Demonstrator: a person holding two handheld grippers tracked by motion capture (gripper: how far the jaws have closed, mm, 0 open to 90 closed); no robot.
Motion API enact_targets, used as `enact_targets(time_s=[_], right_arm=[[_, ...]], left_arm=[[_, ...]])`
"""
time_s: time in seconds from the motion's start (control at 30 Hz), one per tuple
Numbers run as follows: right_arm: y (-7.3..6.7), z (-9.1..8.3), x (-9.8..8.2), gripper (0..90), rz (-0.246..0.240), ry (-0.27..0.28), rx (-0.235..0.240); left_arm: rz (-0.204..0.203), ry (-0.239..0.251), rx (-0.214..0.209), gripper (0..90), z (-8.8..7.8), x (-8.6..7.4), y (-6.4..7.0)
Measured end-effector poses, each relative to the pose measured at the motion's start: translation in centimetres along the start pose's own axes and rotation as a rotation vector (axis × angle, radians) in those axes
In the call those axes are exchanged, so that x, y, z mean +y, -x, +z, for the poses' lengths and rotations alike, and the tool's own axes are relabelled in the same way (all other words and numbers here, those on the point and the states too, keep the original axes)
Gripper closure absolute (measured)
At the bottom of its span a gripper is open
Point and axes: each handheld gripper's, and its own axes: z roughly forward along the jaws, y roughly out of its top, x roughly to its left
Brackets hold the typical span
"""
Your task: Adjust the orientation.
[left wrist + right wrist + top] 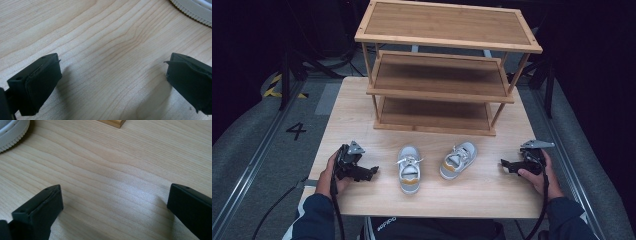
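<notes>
Two small white-and-grey shoes with tan heels lie on the wooden table in front of a bamboo rack. The left shoe points away from me; the right shoe angles toward the far right. My left gripper rests on the table left of the shoes, open, bare wood between its jaws. A ribbed white sole edge shows at the top right of the left gripper view. My right gripper sits on the table right of the shoes, open with nothing in it. Another sole edge shows top left.
A three-tier bamboo shoe rack stands at the back of the table, its shelves bare. One rack foot appears at the top of the right gripper view. Grey floor with rails and a painted "4" lies left of the table.
</notes>
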Motion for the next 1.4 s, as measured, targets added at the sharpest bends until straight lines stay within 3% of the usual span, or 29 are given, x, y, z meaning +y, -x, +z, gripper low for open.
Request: enact_targets(time_s=[0.07,0.13,0.2,0.27,0.3,0.33,0.37,0.43,0.53,0.6,0.7,0.77,0.97,1.2,1.27,1.3,1.4], right_arm=[[0.0,0.0,0.0,0.4,0.000,0.000,0.000],[0.0,0.0,0.0,0.3,-0.001,0.000,0.002],[0.0,0.0,0.0,0.3,0.002,0.000,0.004],[0.0,0.1,0.1,0.1,-0.001,-0.001,0.004],[0.0,0.1,0.1,0.1,0.001,-0.001,0.004],[0.0,0.1,0.1,0.1,0.001,-0.001,0.004],[0.0,0.2,0.2,0.1,0.002,0.000,0.004],[0.0,0.2,0.2,0.1,0.003,-0.002,0.002],[0.0,0.2,0.2,0.1,0.006,-0.002,0.002],[0.0,0.3,0.3,0.1,0.002,-0.001,0.004],[0.0,0.4,0.4,0.1,-0.003,0.000,0.007],[0.0,0.4,0.4,0.1,-0.003,-0.002,0.007],[0.0,0.4,0.4,0.1,-0.002,-0.002,0.006],[-0.1,0.5,0.5,0.1,-0.004,0.000,0.009],[0.0,0.5,0.5,0.1,-0.004,0.000,0.009],[-0.1,0.5,0.5,0.1,-0.004,0.000,0.009],[-0.1,0.5,0.5,0.1,-0.004,0.000,0.009]], left_arm=[[-0.007,0.004,0.018,0.5,0.0,0.0,0.2],[-0.014,-0.036,0.018,2.6,-0.4,0.1,0.7],[0.008,-0.063,-0.005,12.5,-0.9,0.4,1.1],[0.009,-0.070,0.008,17.9,-1.0,0.6,1.3],[0.007,-0.081,0.027,19.3,-1.1,0.7,1.9],[0.007,-0.081,0.027,19.4,-1.1,0.7,1.9],[0.064,-0.076,0.034,18.8,-1.5,0.8,2.5],[0.065,-0.035,0.009,18.4,-2.2,1.1,3.0],[0.074,-0.027,0.011,19.3,-2.7,1.4,3.6],[0.121,-0.033,-0.021,18.2,-3.3,1.8,4.5],[0.230,-0.042,-0.058,16.3,-4.3,2.2,5.3],[0.243,-0.026,-0.099,15.9,-4.9,2.6,5.7],[0.294,0.009,-0.112,19.3,-6.0,3.5,7.4],[0.345,0.077,-0.181,21.4,-6.2,4.2,9.6],[0.349,0.082,-0.196,21.4,-6.2,4.2,9.8],[0.374,0.074,-0.217,21.4,-6.0,4.3,10.3],[0.395,0.067,-0.236,21.8,-5.6,4.5,11.1]])
